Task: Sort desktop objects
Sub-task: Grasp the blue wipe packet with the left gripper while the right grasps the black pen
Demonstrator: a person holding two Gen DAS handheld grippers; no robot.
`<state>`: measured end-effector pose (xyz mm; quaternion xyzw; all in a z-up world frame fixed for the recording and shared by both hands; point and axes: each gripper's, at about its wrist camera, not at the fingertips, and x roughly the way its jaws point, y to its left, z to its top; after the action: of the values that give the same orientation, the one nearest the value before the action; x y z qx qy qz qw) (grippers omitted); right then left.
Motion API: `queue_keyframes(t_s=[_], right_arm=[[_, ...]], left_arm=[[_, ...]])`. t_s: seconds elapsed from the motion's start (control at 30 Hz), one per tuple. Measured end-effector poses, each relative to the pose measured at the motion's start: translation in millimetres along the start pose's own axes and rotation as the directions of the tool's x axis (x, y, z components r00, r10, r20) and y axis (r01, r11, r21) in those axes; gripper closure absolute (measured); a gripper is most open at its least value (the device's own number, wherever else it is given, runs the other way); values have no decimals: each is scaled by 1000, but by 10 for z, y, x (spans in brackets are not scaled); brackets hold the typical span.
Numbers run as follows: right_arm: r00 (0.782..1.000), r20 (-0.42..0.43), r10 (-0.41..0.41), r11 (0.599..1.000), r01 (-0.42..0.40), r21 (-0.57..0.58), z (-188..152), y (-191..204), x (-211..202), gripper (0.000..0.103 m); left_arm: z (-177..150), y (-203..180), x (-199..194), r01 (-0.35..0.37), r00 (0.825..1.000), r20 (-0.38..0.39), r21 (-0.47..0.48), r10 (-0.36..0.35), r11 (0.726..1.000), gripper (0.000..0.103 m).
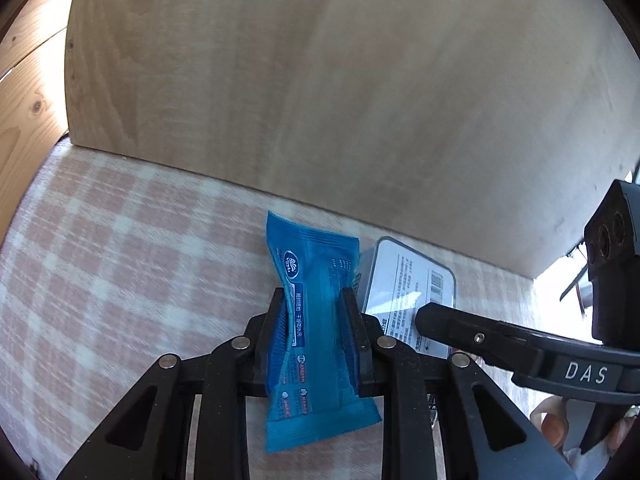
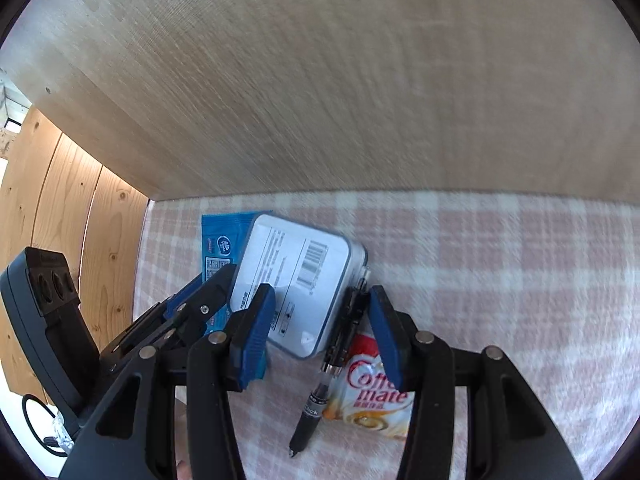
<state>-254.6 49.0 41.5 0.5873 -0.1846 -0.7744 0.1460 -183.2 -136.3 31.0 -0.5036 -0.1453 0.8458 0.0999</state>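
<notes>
- Left wrist view looks steeply down along its fingers, close over the cloth [image 1: 120, 264], facing the board [image 1: 360, 100].
- Right wrist view does likewise from beside it.
- Both share the blue packet [image 1: 316, 320] [image 2: 220, 240], the tin [image 1: 408, 292] [image 2: 296, 276], and each other's gripper.

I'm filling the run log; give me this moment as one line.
left gripper: shut on blue packet | right gripper: open over tin and pen | surface: checked cloth

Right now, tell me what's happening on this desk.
A person works two handheld grippers over a checked cloth. The left gripper has its jaws pinching a blue packet. The right gripper hangs open over a white tin, a black pen and a Coffee-mate sachet.
</notes>
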Motion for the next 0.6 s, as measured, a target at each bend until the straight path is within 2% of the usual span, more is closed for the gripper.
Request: queue_keyframes(t_s=[0.4, 0.6], right_arm=[[1000, 26, -7, 998, 5, 65, -341, -475, -358, 59], [1000, 21, -20, 997, 19, 72, -569, -647, -560, 59]], left_arm=[[-460, -566, 54, 74, 996, -56, 65, -71, 995, 82], [-676, -850, 81, 104, 992, -87, 97, -96, 990, 88]])
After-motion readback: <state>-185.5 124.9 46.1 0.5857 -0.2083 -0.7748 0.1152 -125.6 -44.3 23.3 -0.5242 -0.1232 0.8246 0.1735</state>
